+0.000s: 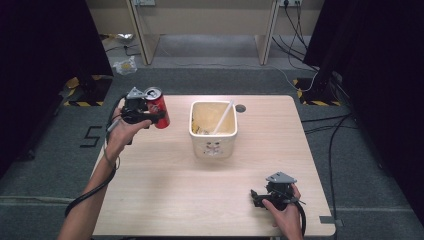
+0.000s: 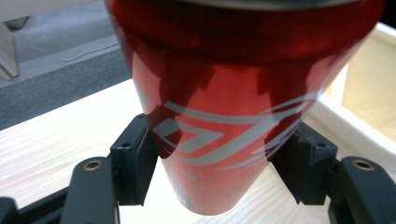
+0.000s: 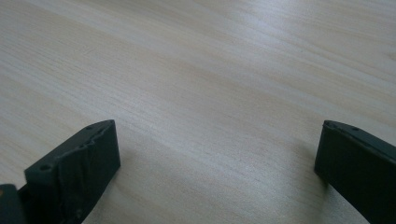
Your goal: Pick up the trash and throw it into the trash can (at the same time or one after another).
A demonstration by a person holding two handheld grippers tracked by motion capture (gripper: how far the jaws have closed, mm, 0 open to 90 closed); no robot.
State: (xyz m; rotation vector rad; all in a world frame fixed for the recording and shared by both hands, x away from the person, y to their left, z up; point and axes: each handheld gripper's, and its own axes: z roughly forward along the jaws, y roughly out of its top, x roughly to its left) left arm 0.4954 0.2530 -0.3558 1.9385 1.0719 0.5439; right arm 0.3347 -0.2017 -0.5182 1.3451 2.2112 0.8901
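Observation:
A red soda can (image 1: 157, 106) with silver markings is held tilted above the table's far left part, and my left gripper (image 1: 150, 116) is shut on it. Up close in the left gripper view the can (image 2: 219, 126) sits between both black jaws, with the gripper (image 2: 219, 163) clamping its lower body. Just right of the can stands a cream square bin (image 1: 213, 129) holding a white stick and some scraps. My right gripper (image 1: 256, 198) rests low at the table's near right, open, with bare wood between its fingers (image 3: 84, 163).
The light wooden table (image 1: 175, 190) has a small round hole near its far edge. The bin's rim (image 2: 355, 130) lies close to the can on the right. Cables, crumpled wrappers and desk legs are on the floor beyond the table.

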